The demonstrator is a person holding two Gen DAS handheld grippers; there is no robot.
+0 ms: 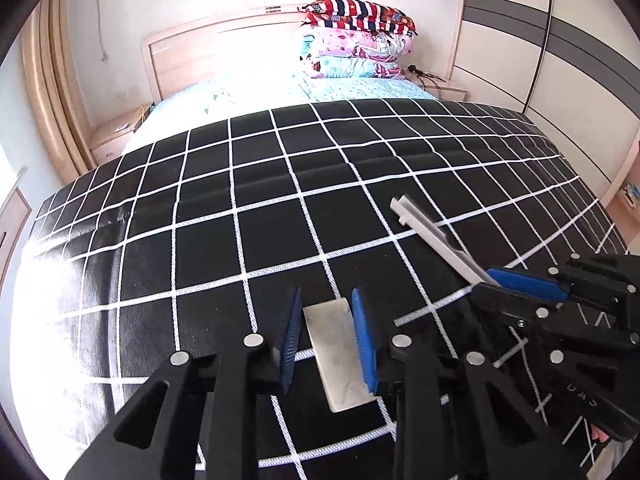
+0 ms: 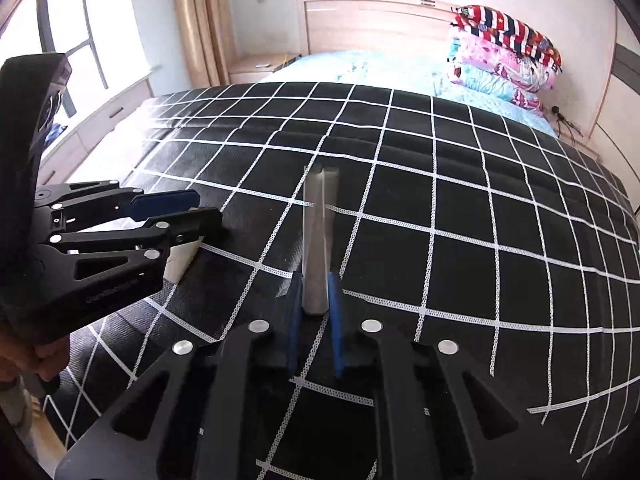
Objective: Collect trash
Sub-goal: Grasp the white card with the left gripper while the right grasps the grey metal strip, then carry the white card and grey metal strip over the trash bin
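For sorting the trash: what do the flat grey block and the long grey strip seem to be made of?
Block: matte, pale grey with dull smudges and soft edges; looks like foam or cardboard, hard to tell. The left gripper is shut on it.
Strip: smooth, slightly glossy, with a moulded channel profile and a notched end; probably plastic, perhaps painted metal. The right gripper is shut on it.

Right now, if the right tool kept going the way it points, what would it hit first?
Probably the black checked cover on the bed: the right tool, clamped on the long grey strip, angles down toward it. Depth is unclear.
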